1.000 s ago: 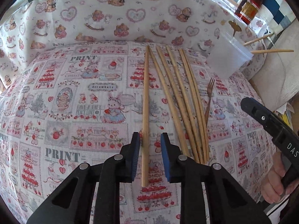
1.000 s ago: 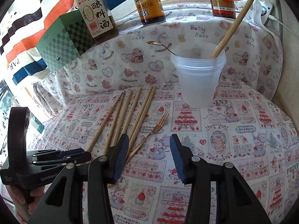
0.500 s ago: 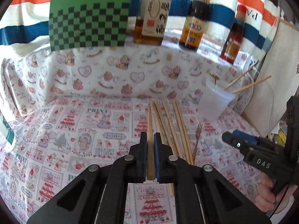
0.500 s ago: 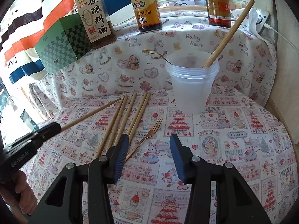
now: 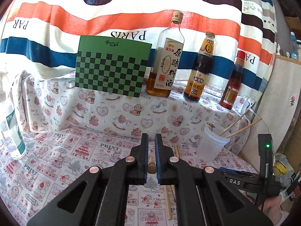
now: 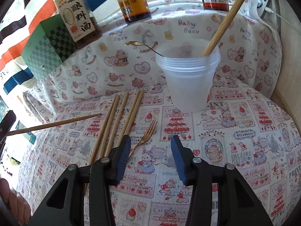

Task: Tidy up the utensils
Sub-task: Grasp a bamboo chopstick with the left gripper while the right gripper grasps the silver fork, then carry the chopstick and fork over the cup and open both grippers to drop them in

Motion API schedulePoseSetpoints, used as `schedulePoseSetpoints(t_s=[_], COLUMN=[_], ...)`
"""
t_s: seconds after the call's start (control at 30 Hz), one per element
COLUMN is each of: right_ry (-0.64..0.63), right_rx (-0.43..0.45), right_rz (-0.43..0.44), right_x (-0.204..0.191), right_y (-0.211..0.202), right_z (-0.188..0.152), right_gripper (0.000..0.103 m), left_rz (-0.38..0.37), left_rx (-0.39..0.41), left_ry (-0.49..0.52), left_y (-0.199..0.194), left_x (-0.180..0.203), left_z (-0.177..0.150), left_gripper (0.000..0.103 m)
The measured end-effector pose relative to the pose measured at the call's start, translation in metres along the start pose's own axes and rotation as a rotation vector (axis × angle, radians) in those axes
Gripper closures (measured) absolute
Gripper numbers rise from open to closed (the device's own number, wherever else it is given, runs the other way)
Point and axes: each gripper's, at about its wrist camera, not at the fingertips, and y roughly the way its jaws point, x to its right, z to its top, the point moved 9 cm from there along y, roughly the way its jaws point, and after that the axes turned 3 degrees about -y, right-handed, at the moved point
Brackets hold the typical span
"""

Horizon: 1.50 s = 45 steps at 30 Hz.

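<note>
My left gripper [image 5: 151, 141] is shut on one wooden chopstick [image 5: 151, 164], whose butt end shows between the blue pads. In the right wrist view that chopstick [image 6: 56, 124] hangs above the cloth at the left, tip pointing right. Several more chopsticks [image 6: 112, 126] lie side by side on the printed tablecloth [image 6: 235, 150]. A gold fork [image 6: 145, 139] lies next to them. My right gripper [image 6: 150, 145] hovers open just above the fork's handle, holding nothing. A stack of clear plastic cups [image 6: 190, 75] behind holds a chopstick [image 6: 222, 24] and a spoon [image 6: 139, 44].
On the raised ledge at the back stand a green checkered box [image 5: 111, 67] and three sauce bottles [image 5: 165, 60]. A clear bottle [image 5: 11, 131] stands at the far left of the cloth. A beige wall [image 5: 278, 113] and a white cable [image 6: 278, 13] border the right side.
My left gripper closed on the leftmost chopstick, lifted it off the cloth and tilted up toward the back wall. The right gripper stayed open and shifted slightly closer to the cups.
</note>
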Motion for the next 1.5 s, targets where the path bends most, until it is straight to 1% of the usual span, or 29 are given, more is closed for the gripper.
schedulePoseSetpoints(t_s=[0.1,0.13,0.17,0.3,0.37,0.43,0.53,0.6,0.63,0.67,0.7,0.77,0.8,0.9,0.97,1.03,1.1,1.17,1.23,1.27,1.33,1.4,1.5], right_ry=[0.033,0.036,0.037,0.030,0.027,0.016,0.003,-0.019,-0.039,-0.058,-0.059,-0.021,-0.009,-0.064,-0.114,-0.147,-0.177,-0.211,-0.235,-0.234,-0.223,-0.219,-0.210], right_rx=[-0.042,-0.053,-0.059,-0.078,-0.096,-0.071,-0.040,-0.024,-0.020,-0.021,-0.024,-0.050,-0.052,0.010,0.069,0.139,0.230,0.333,0.409,0.441,0.477,0.501,0.512], right_rz=[-0.027,-0.036,-0.031,0.012,0.006,-0.018,-0.026,-0.057,-0.083,-0.089,-0.070,-0.007,0.012,0.014,0.006,0.022,0.017,-0.024,-0.116,-0.129,-0.116,-0.121,-0.111], right_x=[0.006,0.007,0.006,-0.002,-0.004,-0.003,-0.004,-0.007,-0.007,-0.009,-0.010,-0.011,-0.012,-0.013,-0.019,-0.027,-0.035,-0.041,-0.044,-0.045,-0.046,-0.043,-0.035], right_y=[0.021,0.027,0.033,0.052,0.060,0.062,0.064,0.068,0.068,0.070,0.070,0.069,0.066,0.044,0.024,-0.001,-0.030,-0.062,-0.089,-0.100,-0.115,-0.124,-0.128], right_z=[0.007,0.009,0.011,0.014,0.012,0.013,0.014,0.015,0.015,0.014,0.014,0.012,0.012,0.017,0.022,0.029,0.037,0.044,0.049,0.051,0.058,0.063,0.066], right_gripper=[0.060,0.064,0.067,0.068,0.068,0.068,0.069,0.077,0.088,0.089,0.090,0.101,0.101,0.101,0.101,0.101,0.101,0.101,0.101,0.101,0.101,0.101,0.101], left_rz=[0.006,0.002,0.003,0.015,0.022,0.027,0.061,0.078,0.087,0.091,0.091,0.086,0.090,0.109,0.103,0.093,0.093,0.086,0.063,0.047,0.023,0.022,0.021], left_rx=[-0.004,-0.007,-0.011,-0.008,-0.012,-0.019,-0.018,-0.011,-0.008,-0.004,-0.001,0.008,0.019,0.051,0.056,0.060,0.063,0.067,0.069,0.072,0.080,0.080,0.078], left_ry=[-0.035,-0.046,-0.053,-0.079,-0.088,-0.088,-0.061,-0.032,-0.019,-0.011,-0.010,-0.013,-0.009,0.001,-0.015,-0.030,-0.030,-0.034,-0.051,-0.061,-0.071,-0.066,-0.065], left_y=[0.003,0.004,0.005,0.007,0.008,0.009,0.010,0.010,0.010,0.009,0.008,0.005,0.003,-0.003,-0.005,-0.006,-0.007,-0.008,-0.010,-0.012,-0.015,-0.015,-0.015], left_x=[-0.008,-0.010,-0.012,-0.021,-0.023,-0.023,-0.021,-0.018,-0.017,-0.015,-0.014,-0.013,-0.012,-0.013,-0.015,-0.017,-0.019,-0.019,-0.019,-0.019,-0.018,-0.017,-0.016], left_z=[0.000,0.000,0.000,0.000,0.000,-0.002,-0.003,-0.004,-0.004,-0.004,-0.004,-0.003,-0.002,0.003,0.005,0.007,0.008,0.010,0.011,0.012,0.013,0.014,0.014], left_gripper=[0.097,0.097,0.097,0.097,0.097,0.097,0.096,0.096,0.096,0.096,0.097,0.097,0.097,0.097,0.097,0.097,0.097,0.097,0.097,0.097,0.097,0.097,0.097])
